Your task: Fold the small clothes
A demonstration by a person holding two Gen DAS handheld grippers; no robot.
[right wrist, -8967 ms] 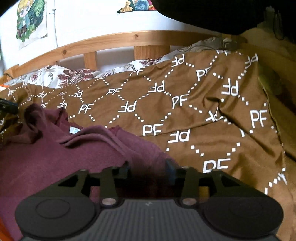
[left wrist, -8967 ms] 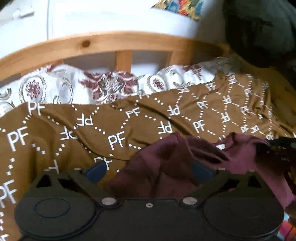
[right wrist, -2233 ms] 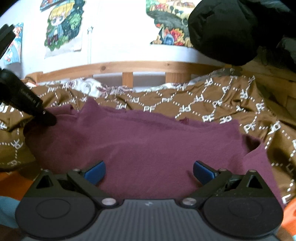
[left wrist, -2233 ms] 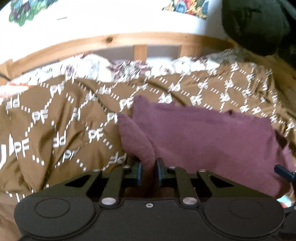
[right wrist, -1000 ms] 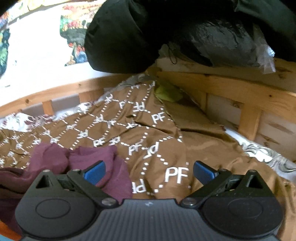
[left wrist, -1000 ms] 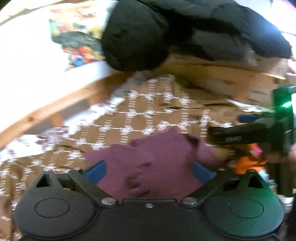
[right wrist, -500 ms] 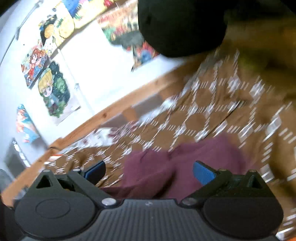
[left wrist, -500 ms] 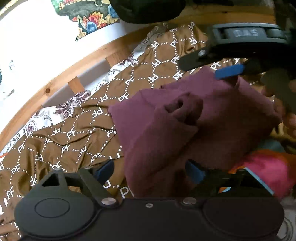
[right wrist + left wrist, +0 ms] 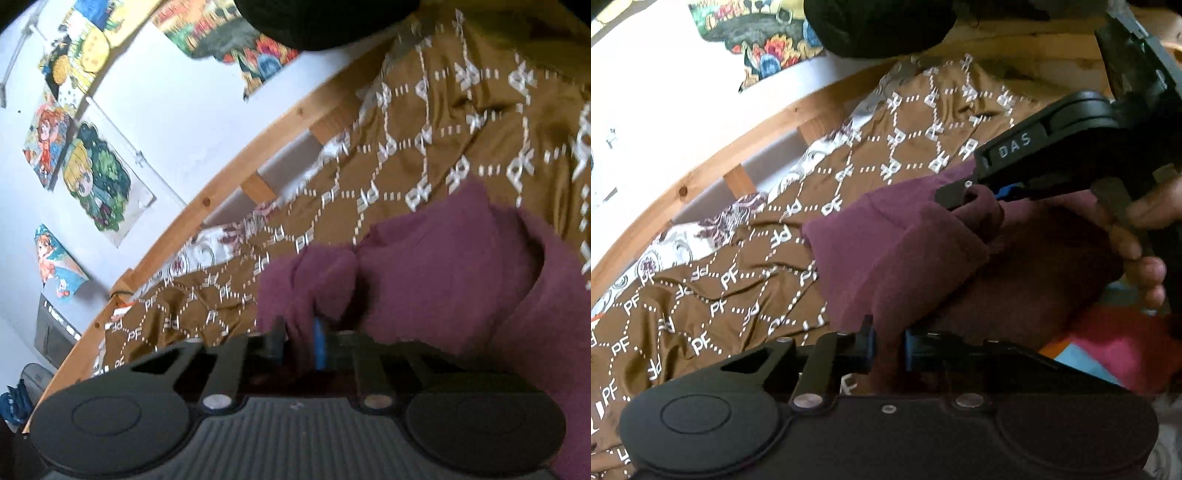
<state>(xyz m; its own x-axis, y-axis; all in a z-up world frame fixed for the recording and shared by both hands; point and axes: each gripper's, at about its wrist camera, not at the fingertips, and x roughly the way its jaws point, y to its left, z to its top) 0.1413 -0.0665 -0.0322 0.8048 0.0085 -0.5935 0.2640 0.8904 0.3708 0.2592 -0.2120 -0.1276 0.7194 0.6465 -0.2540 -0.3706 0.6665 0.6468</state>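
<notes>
Maroon garment (image 9: 923,266) on the brown bedspread (image 9: 746,280) — left gripper (image 9: 886,341) and right gripper (image 9: 299,343), jaws just closing, both pinch it

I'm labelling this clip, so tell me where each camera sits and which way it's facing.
Left wrist: on the left gripper, looking along its fingers, shut on the maroon garment; right gripper and a hand show at right.
Right wrist: on the right gripper, fingers shut on the garment, facing the bed rail and posters.
Shared: garment, brown blanket, rail.
</notes>
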